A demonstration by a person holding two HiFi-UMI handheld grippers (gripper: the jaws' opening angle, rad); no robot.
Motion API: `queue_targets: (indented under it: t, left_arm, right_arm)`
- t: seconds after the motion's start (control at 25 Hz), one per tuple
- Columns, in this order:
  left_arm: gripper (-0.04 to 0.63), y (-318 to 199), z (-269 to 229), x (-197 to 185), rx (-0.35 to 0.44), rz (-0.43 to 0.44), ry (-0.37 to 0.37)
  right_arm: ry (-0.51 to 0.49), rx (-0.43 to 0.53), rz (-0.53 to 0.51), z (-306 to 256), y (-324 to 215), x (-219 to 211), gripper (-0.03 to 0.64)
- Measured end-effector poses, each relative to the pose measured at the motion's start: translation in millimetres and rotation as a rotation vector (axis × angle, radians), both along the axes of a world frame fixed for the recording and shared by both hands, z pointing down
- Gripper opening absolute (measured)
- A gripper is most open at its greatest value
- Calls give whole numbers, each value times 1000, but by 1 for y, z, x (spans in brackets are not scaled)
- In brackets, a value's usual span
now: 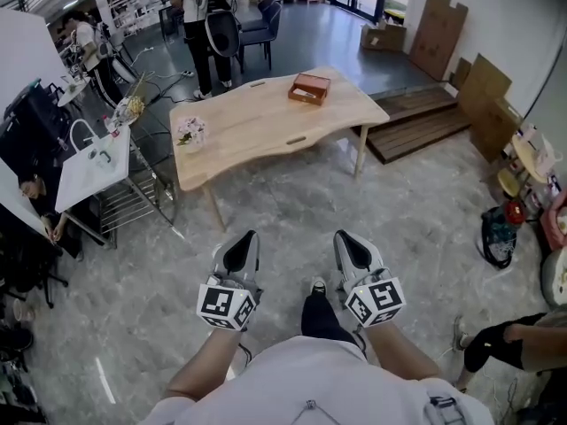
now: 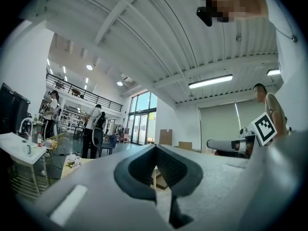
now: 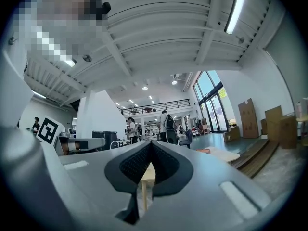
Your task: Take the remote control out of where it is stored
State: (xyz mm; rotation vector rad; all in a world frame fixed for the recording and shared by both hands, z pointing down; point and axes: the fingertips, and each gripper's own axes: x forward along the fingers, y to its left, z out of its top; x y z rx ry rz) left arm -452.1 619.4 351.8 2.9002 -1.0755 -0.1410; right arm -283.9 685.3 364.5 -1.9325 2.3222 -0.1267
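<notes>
Left gripper (image 1: 244, 242), right gripper (image 1: 347, 240): fingers pressed together, empty, well short of wooden counter (image 1: 257, 118). Remote control: unseen, presumably in brown box (image 1: 309, 88) on counter. Step: approach. Next: reach box, spread fingers.

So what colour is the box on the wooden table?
The box is reddish-brown; the head view shows it best.
</notes>
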Motion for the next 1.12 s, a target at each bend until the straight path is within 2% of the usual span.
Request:
queue_targets:
  t: [0.24,1.12]
  left_arm:
    - [0,-45,9,17,-18,-17,-6]
    - [0,-240,-3,172,-23,-48,-35]
  right_arm:
    - [-17,-1,-10,4,-48,23,28]
    - [-47,-23,-82,-4,-259,170,28]
